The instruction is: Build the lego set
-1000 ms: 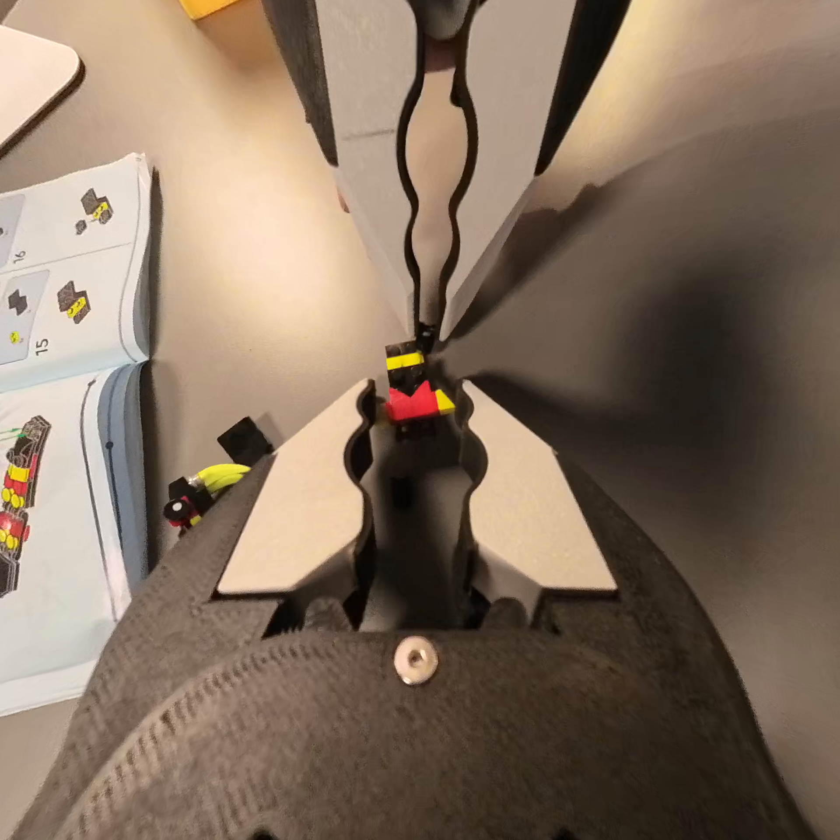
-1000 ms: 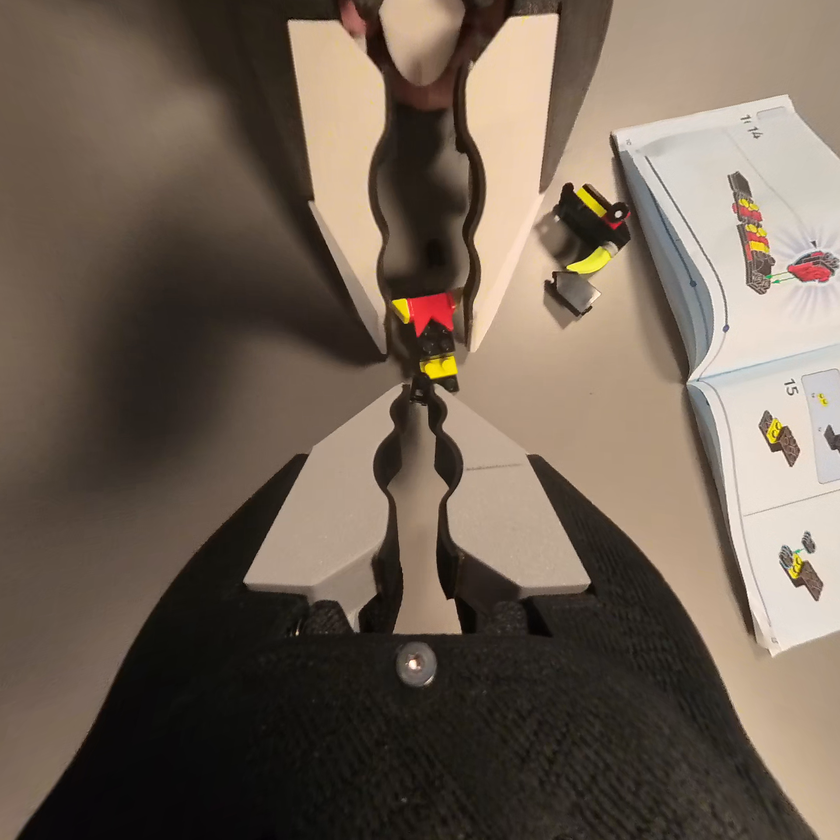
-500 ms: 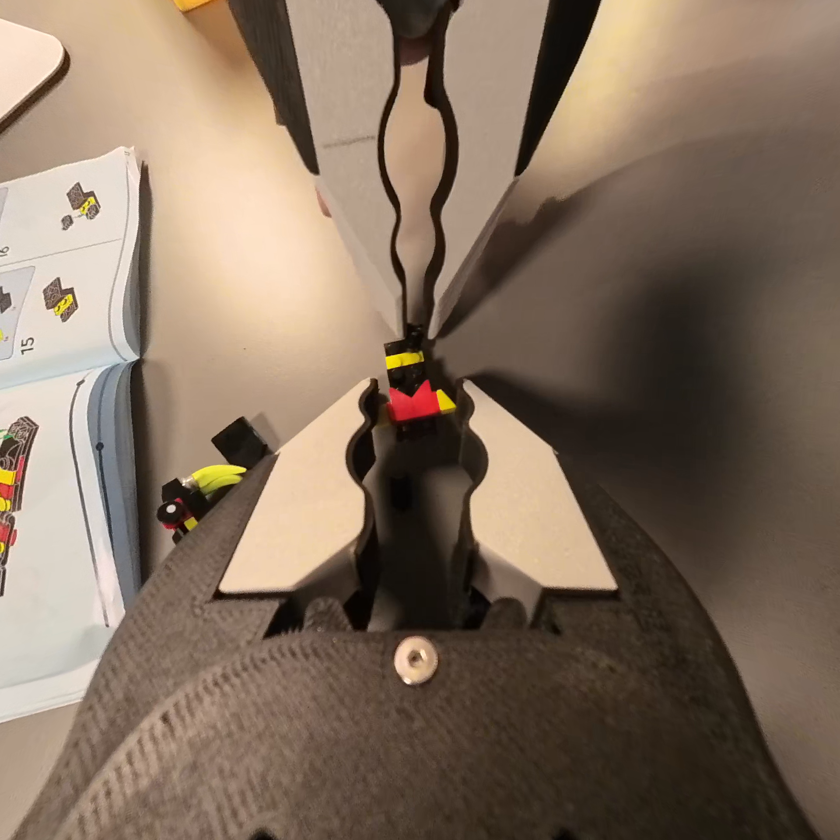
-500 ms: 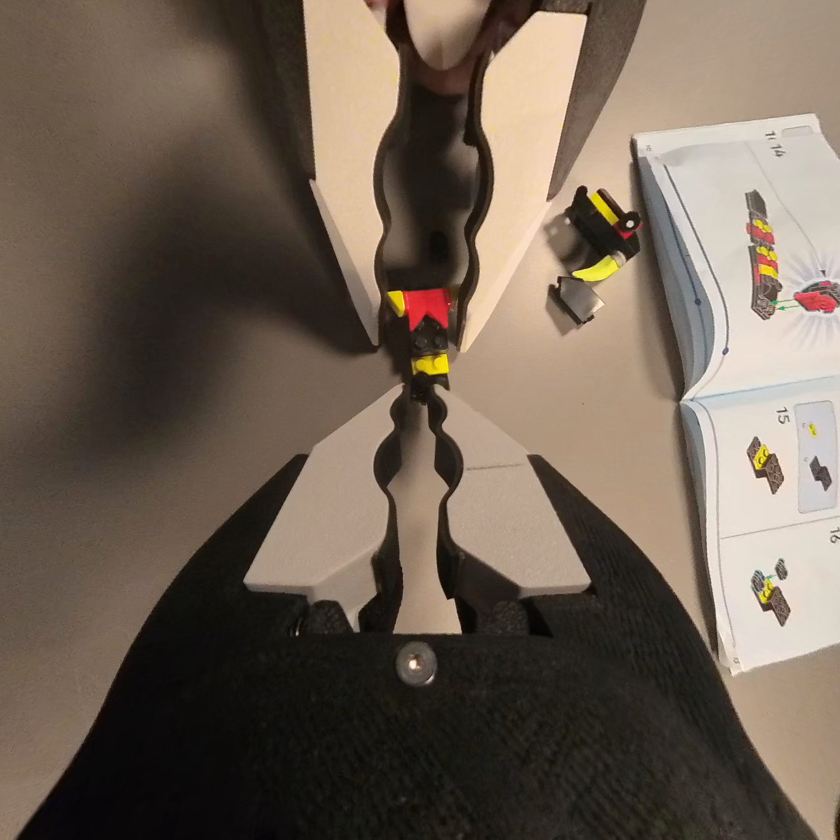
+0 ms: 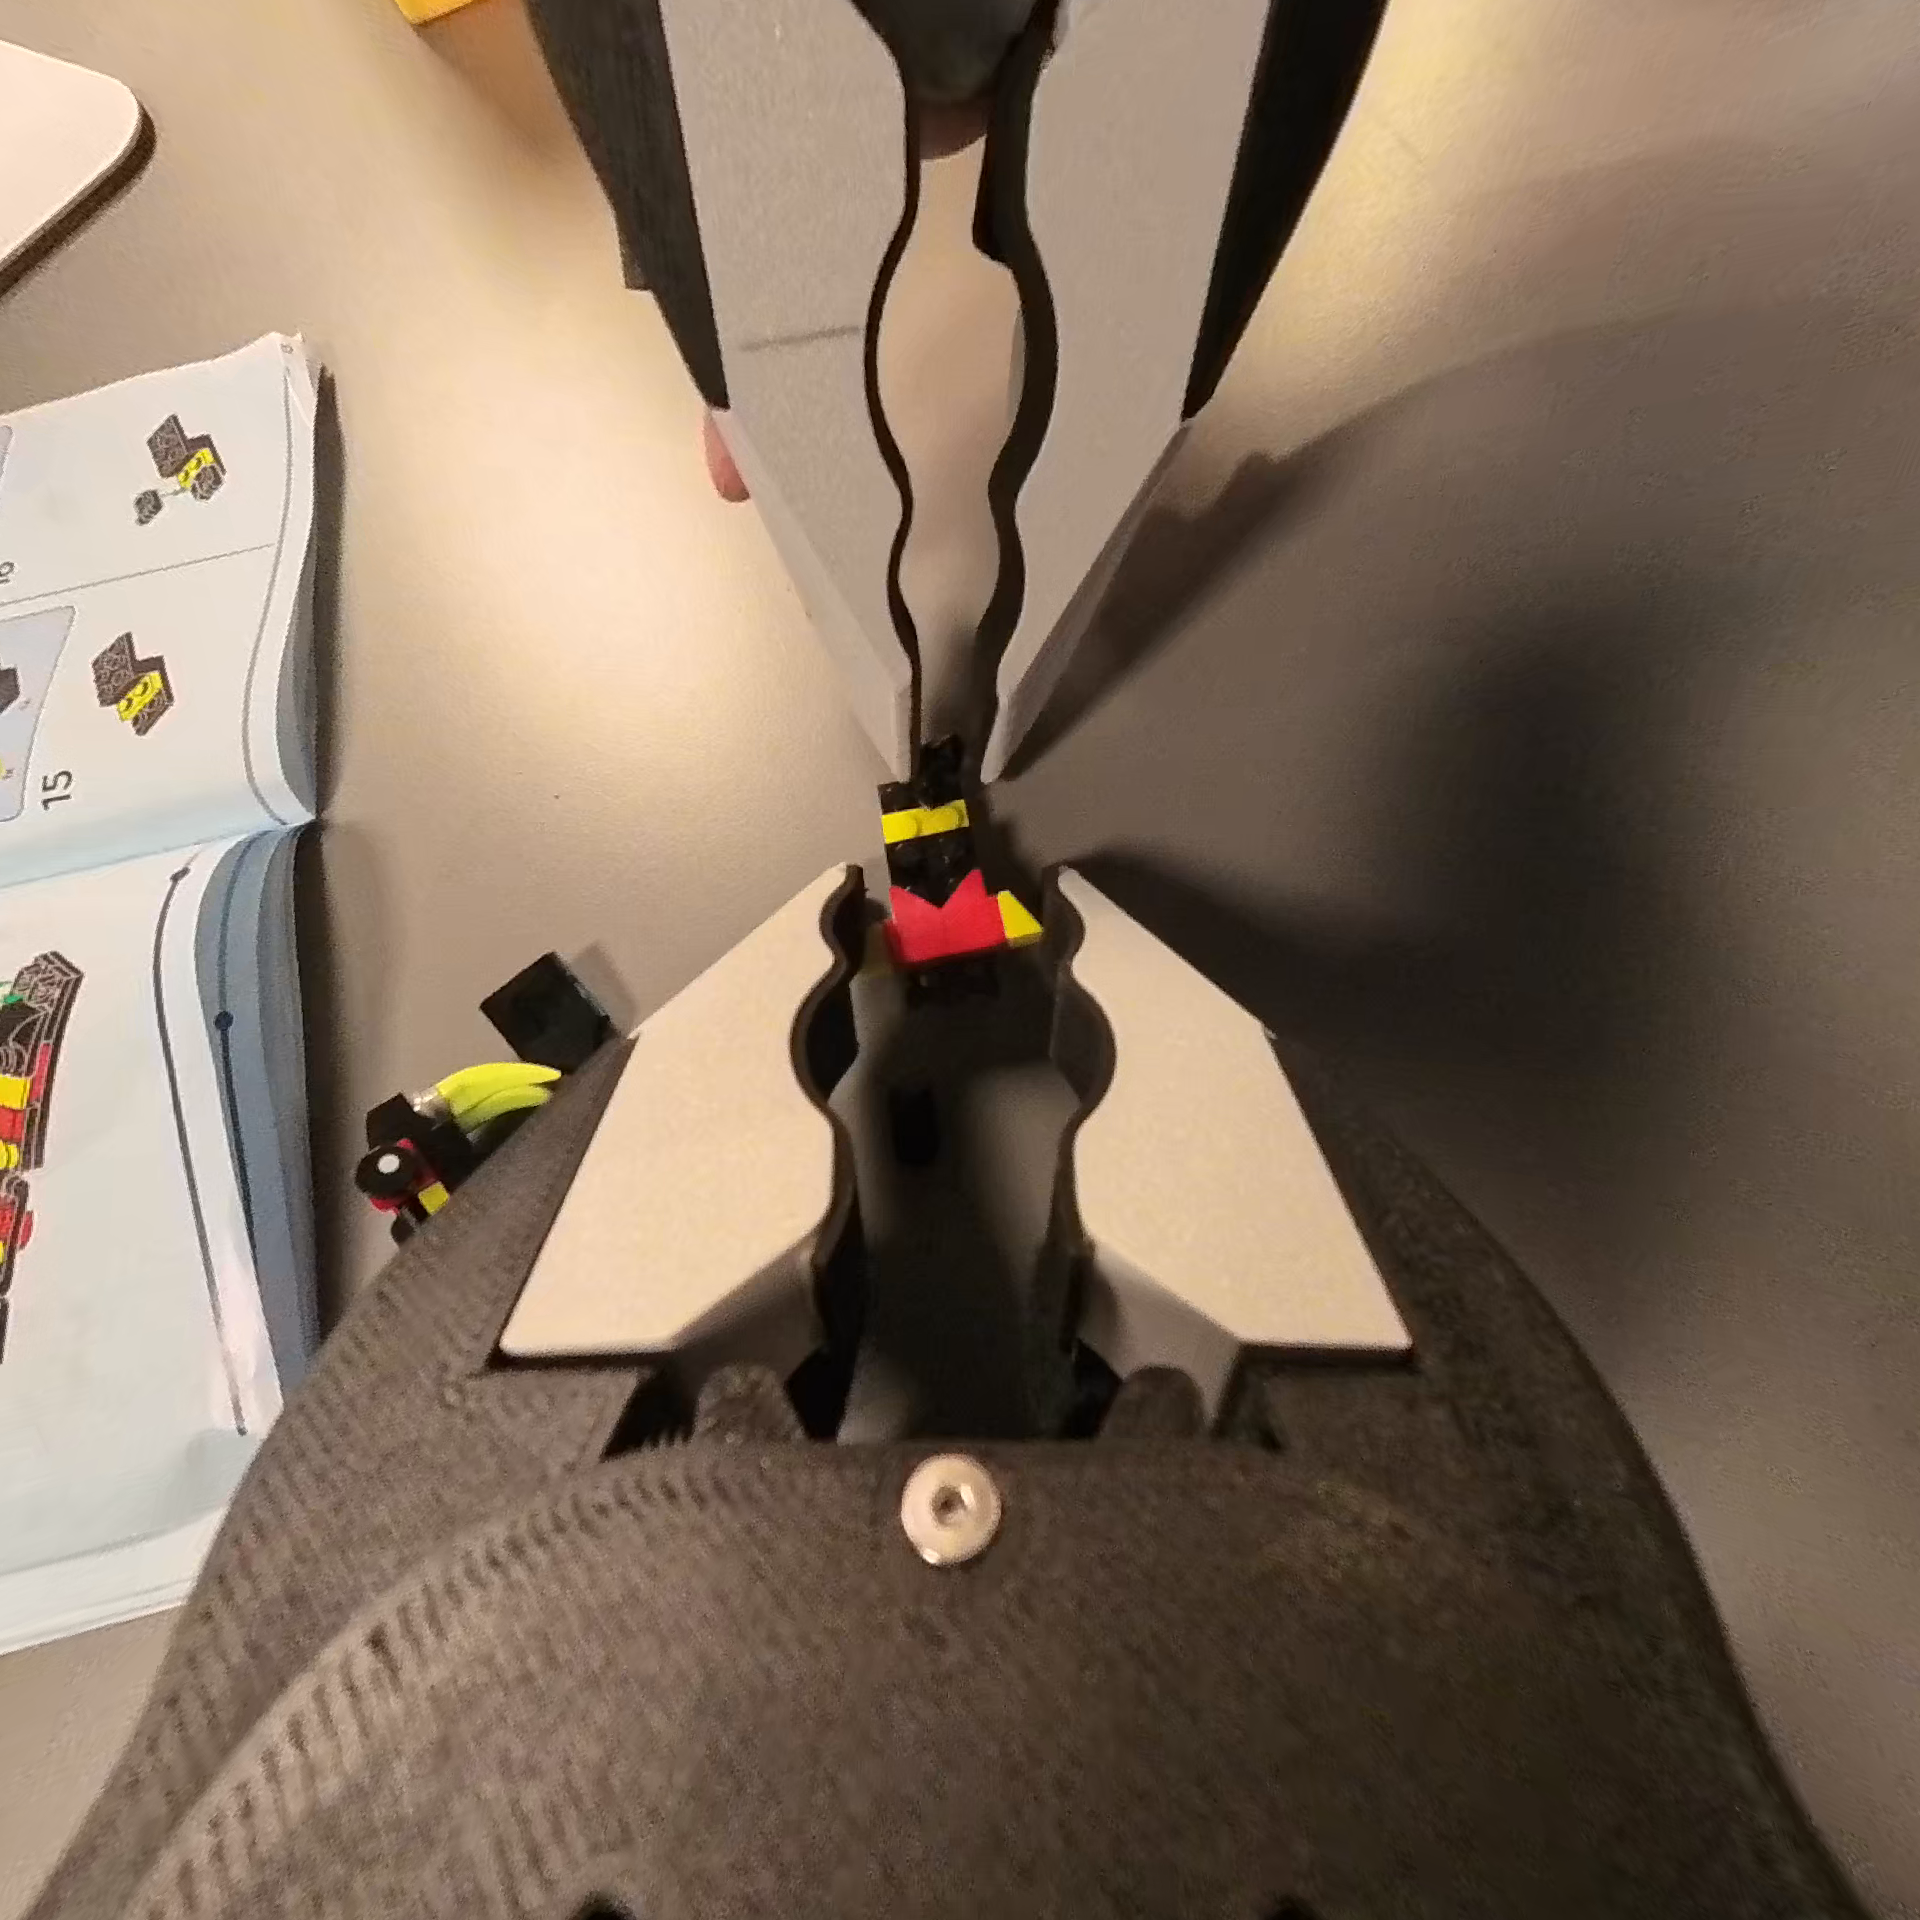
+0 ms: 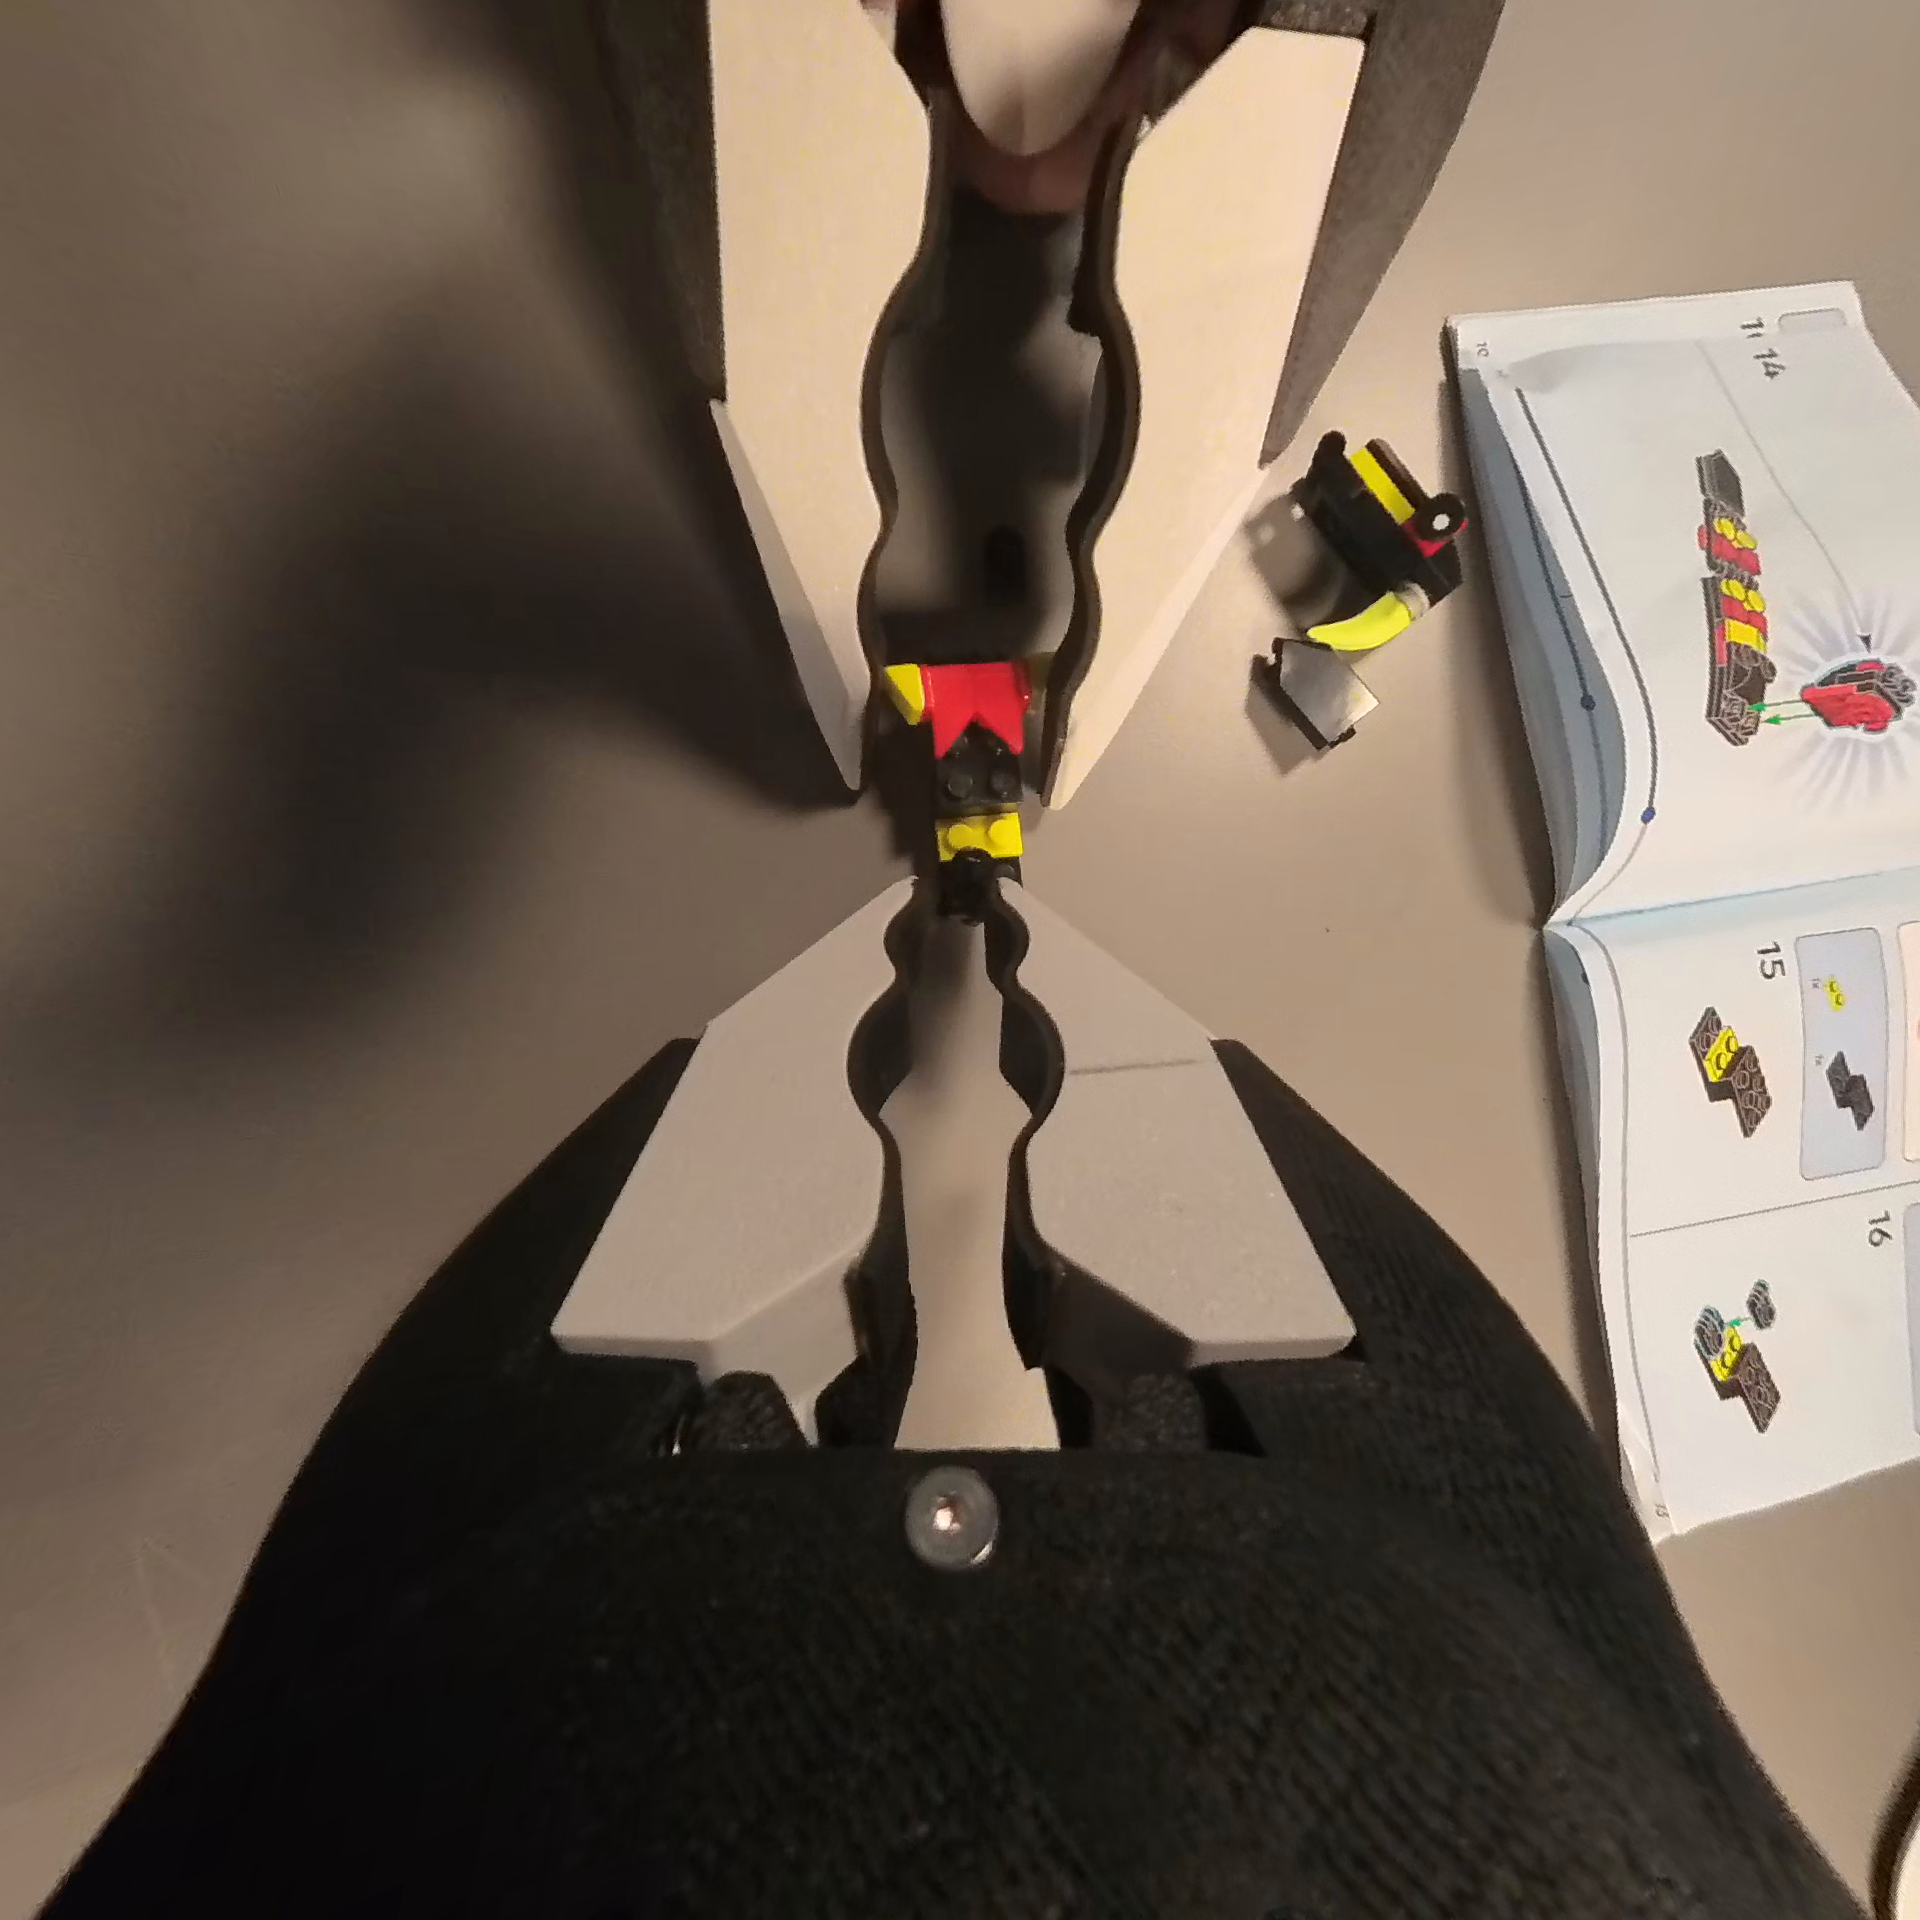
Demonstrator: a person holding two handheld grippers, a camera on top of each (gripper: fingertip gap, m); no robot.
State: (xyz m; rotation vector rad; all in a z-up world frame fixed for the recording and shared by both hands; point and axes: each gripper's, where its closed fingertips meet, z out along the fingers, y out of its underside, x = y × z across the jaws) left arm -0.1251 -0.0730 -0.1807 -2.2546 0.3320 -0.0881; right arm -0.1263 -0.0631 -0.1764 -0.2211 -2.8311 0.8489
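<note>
My left tool (image 5: 951, 914) is clamped on the red/yellow end of the lego assembly (image 5: 948, 894), fingers fairly narrow w/ the build wedged right at the tips. My right tool (image 6: 961, 899) comes in from the opposite side, nearly closed, pinching a small black piece (image 6: 966, 883) at the black/yellow end of the same build. So both tools meet tip to tip w/ the assembly bridging them, held up above the table (image 5: 1558, 935).

In the left wrist view the build sits dead center, right tool (image 5: 948, 748) pointing down from 12 o'clock. In the right wrist view it's flipped: the left tool (image 6: 961, 717) hangs in from 12, red chunk of the assembly (image 6: 971, 748) between its fingers.

Other stuff on the table: a black sub-build w/ a lime-yellow curved bit (image 6: 1371, 551) at approx 2 o'clock in the right view, a loose black slope piece (image 6: 1320, 696) just beside it. Same two show at 9 o'clock in the left view, half hidden behind my tool body (sub-build (image 5: 457, 1122), slope (image 5: 545, 1003)). Instruction booklet (image 6: 1714, 831) lies open at 3 o'clock in the right view, 9 o'clock in the left one (image 5: 135, 935). Can't tell if the black piece is fully seated on the build.
</note>
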